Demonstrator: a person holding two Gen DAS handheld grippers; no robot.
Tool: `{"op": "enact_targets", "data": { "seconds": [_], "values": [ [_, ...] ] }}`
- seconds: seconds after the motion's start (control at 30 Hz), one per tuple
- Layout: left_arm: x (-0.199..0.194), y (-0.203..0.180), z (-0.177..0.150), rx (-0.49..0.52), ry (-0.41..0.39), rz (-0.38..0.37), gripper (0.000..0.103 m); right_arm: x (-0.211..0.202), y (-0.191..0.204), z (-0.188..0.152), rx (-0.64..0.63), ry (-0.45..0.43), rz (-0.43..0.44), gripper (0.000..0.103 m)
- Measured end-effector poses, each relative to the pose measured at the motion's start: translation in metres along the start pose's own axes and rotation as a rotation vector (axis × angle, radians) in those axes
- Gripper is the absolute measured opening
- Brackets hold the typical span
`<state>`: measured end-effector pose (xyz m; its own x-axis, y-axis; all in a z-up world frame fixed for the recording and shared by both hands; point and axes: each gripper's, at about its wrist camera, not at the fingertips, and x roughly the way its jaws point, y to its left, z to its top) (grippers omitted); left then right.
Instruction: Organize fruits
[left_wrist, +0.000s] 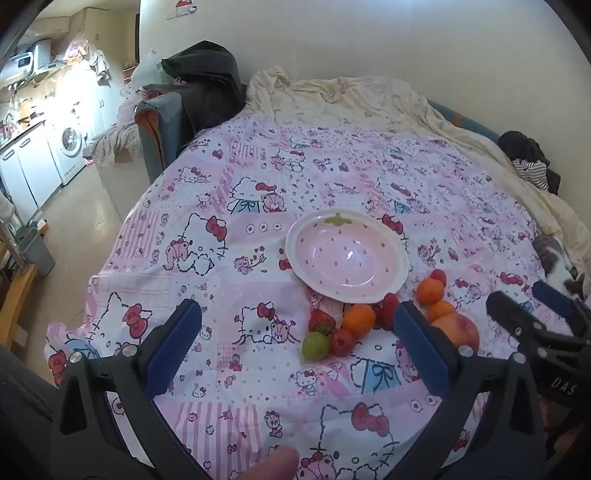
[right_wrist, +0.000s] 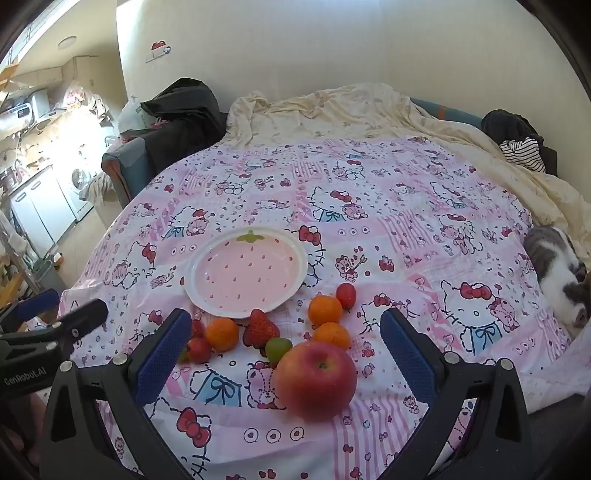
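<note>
A pink strawberry-patterned bowl (left_wrist: 347, 254) (right_wrist: 247, 273) sits empty on the pink cartoon-print bedspread (left_wrist: 229, 236). Below it lie loose fruits: a big red apple (right_wrist: 316, 380) (left_wrist: 458, 330), oranges (left_wrist: 358, 319) (right_wrist: 221, 334) (right_wrist: 325, 309), strawberries (left_wrist: 321, 320) (right_wrist: 259, 328), a small green fruit (left_wrist: 316, 345) (right_wrist: 277, 349) and small red fruits (left_wrist: 341, 341) (right_wrist: 346, 290). My left gripper (left_wrist: 295, 325) is open and empty above the bedspread, near the fruits. My right gripper (right_wrist: 284, 332) is open, with the apple lying between its fingers, untouched.
A grey and white cat (right_wrist: 557, 273) lies at the bed's right edge. A cream blanket (right_wrist: 351, 114) is bunched at the back, dark clothes (right_wrist: 517, 136) at the far right. A kitchen with a washing machine (left_wrist: 70, 147) is off the bed's left side.
</note>
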<state>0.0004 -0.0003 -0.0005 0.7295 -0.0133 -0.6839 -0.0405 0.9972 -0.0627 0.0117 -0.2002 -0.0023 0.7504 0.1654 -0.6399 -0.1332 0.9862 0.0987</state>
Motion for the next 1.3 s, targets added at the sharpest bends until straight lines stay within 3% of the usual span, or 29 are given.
{"op": "enact_targets", "data": {
  "seconds": [0.17, 0.3, 1.3],
  "values": [
    [0.0054, 0.0016, 0.003, -0.005, 0.038, -0.016, 0.103, -0.0012, -0.0015, 0.0006, -0.004, -0.009, -0.001, 0.103],
    [-0.0006, -0.003, -0.0026, -0.005, -0.001, -0.016, 0.103, 0.0007, -0.0002, -0.0002, -0.006, 0.0, -0.009, 0.103],
    [0.0029, 0.001, -0.0019, -0.014, 0.022, -0.011, 0.103, 0.0058, -0.0023, -0.0035, 0.008, 0.017, 0.002, 0.103]
  ]
}}
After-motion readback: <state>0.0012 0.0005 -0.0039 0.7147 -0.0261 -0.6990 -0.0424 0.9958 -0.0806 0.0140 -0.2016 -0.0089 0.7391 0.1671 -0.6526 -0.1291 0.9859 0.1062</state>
